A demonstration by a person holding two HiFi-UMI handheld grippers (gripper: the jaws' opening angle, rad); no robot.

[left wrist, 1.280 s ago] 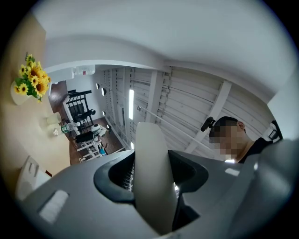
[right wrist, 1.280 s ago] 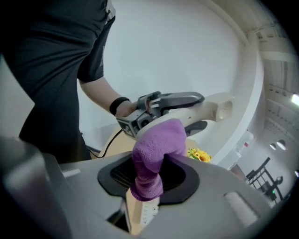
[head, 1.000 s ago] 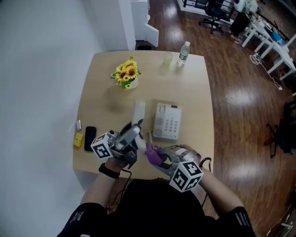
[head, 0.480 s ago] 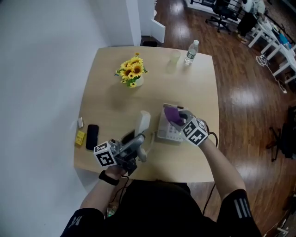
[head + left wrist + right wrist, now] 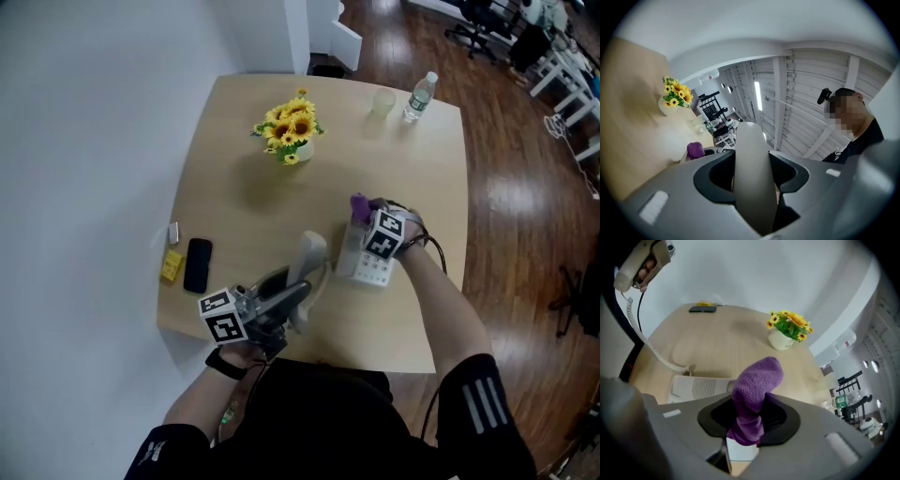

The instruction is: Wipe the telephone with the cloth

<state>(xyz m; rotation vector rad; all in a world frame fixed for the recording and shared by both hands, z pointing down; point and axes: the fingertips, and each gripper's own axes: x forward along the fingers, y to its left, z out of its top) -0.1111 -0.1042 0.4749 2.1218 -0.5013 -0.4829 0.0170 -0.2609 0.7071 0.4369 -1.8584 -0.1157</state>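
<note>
Head view, looking steeply down on a light wooden table (image 5: 234,187). At its near right, the right gripper (image 5: 367,221) hovers over the far end of the beige telephone base (image 5: 373,270). Its jaws are clamped on a bunched purple cloth (image 5: 757,380), with a rounded tuft sticking out past the tips. Whether the tuft touches the base cannot be told.

To the left, the left gripper (image 5: 292,295) has its jaws closed around the handset (image 5: 752,173), lifted off its cradle just beside the base. A coiled cord (image 5: 647,341) runs from the handset down to the base. A pot of sunflowers (image 5: 291,127) stands well apart at the far side, and a black mobile phone (image 5: 198,264) lies at the left edge.

The step in hand appears to be wiping the base while the handset is raised. To do it well, the right gripper should probably tilt so the soft tuft — not the hard jaw tips — meets the plastic. Light strokes from far to near over cradle and keypad seem best, since hard pressure could slide the base. The handset is best kept clear with slack in the cord — a taut cord might drag the base.
</note>
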